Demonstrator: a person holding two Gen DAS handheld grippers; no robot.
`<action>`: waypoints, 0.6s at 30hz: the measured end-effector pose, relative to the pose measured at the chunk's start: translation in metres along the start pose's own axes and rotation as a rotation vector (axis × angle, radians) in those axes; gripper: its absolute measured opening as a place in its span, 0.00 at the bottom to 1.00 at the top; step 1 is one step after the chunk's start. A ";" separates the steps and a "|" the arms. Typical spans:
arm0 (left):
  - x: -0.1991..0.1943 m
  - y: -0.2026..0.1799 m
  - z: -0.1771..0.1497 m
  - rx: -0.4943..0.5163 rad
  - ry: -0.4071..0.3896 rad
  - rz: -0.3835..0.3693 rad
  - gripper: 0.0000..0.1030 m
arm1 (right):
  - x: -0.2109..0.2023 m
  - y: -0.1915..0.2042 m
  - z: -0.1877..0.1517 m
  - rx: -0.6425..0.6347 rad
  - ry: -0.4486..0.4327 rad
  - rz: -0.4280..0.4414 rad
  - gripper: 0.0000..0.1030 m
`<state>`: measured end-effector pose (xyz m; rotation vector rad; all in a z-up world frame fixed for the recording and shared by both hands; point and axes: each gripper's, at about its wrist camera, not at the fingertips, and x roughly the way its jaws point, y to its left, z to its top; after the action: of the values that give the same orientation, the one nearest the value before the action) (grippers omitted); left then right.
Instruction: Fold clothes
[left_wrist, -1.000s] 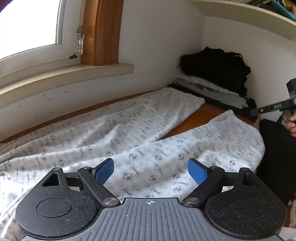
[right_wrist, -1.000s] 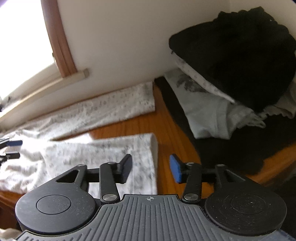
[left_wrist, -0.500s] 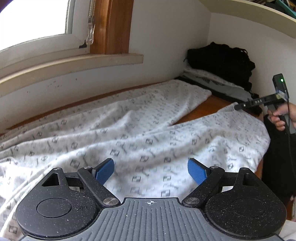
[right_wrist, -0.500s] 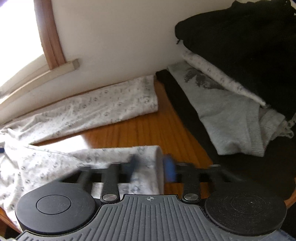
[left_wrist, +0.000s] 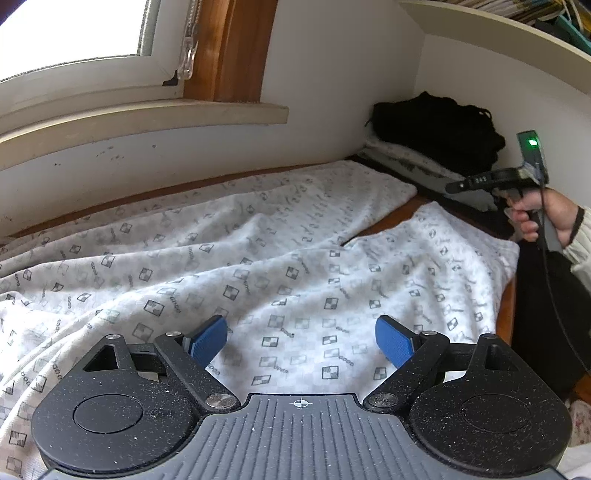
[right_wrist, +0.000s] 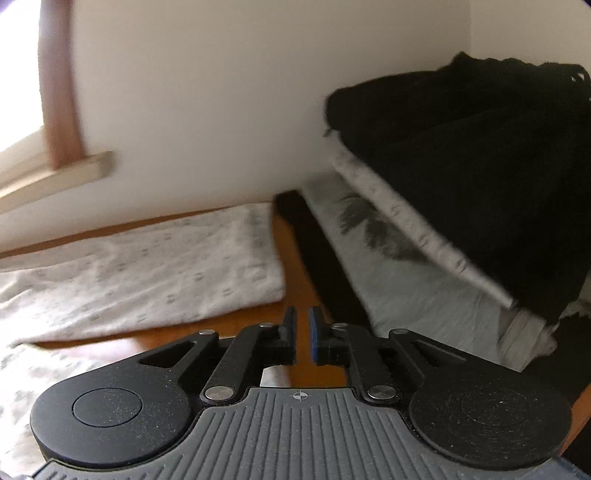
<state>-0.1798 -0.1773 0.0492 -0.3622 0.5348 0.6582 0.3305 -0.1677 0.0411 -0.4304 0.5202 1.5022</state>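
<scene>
White patterned pajama pants (left_wrist: 258, 266) lie spread on a wooden table, legs pointing to the far right. My left gripper (left_wrist: 301, 341) is open and empty, hovering low over the near part of the pants. My right gripper (right_wrist: 303, 341) has its jaws nearly closed with a thin gap and nothing seen between them. It sits over bare wood past the hem of the near leg (right_wrist: 22, 373), with the far leg (right_wrist: 147, 266) ahead on the left. In the left wrist view the right gripper (left_wrist: 480, 181) is held by a hand above the near leg's end.
A stack of folded clothes, black on top (right_wrist: 480, 147) and grey below (right_wrist: 424, 295), fills the far right corner; it also shows in the left wrist view (left_wrist: 436, 129). A window sill (left_wrist: 147, 118) runs along the back wall. A shelf (left_wrist: 498, 29) hangs above.
My right gripper has closed from open and moved forward past the near leg's hem. My left gripper has drawn back and risen a little, staying open.
</scene>
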 end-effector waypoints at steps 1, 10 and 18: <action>0.002 -0.001 0.001 0.004 0.003 0.002 0.87 | -0.006 0.001 -0.007 -0.004 0.003 0.022 0.16; 0.026 -0.023 0.025 0.060 0.003 0.011 0.87 | -0.064 0.013 -0.066 -0.042 -0.003 0.122 0.27; 0.022 -0.061 0.030 0.105 -0.013 -0.023 0.72 | -0.073 0.013 -0.087 -0.073 -0.009 0.097 0.34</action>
<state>-0.1146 -0.1977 0.0697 -0.2651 0.5493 0.6081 0.3124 -0.2768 0.0117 -0.4607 0.4865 1.6197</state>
